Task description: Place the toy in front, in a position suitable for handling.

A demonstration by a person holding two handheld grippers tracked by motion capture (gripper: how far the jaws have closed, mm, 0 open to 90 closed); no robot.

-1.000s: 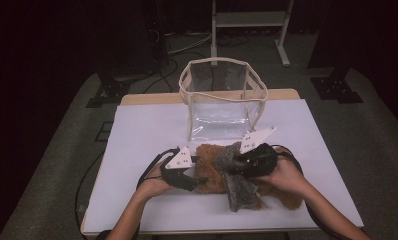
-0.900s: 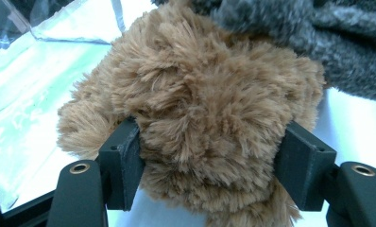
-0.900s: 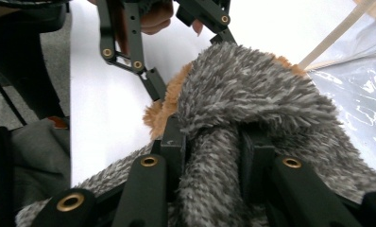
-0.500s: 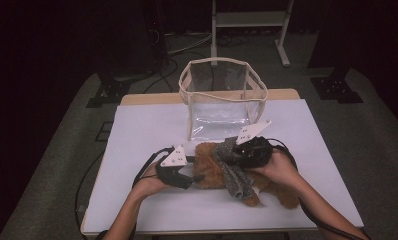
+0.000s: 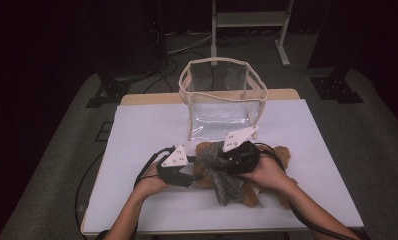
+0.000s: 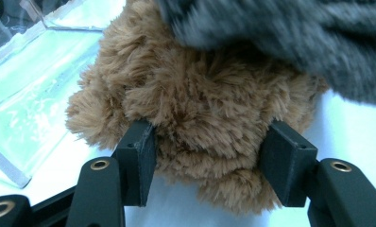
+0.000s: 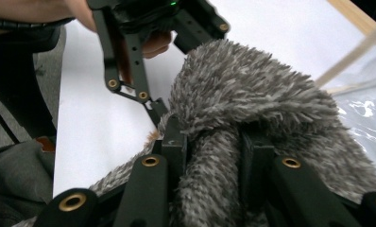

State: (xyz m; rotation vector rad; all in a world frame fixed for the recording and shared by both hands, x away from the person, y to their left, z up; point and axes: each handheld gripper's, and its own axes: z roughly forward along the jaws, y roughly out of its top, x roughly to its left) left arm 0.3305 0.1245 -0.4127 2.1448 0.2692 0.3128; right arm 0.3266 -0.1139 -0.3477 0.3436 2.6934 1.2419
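You had your left gripper (image 6: 207, 163) just closing on the brown plush bear (image 6: 200, 118), your right gripper (image 7: 213, 156) clamping the grey fuzzy scarf (image 7: 252, 94); both lay before the clear plastic bag (image 5: 222, 100), unpacked

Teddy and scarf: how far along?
Done: nothing is in the clear bag yet. In hand: the left gripper has just closed on the teddy; the right gripper is shut on the grey scarf draped over it. Left, probably: sorting out the scarf, then bagging.
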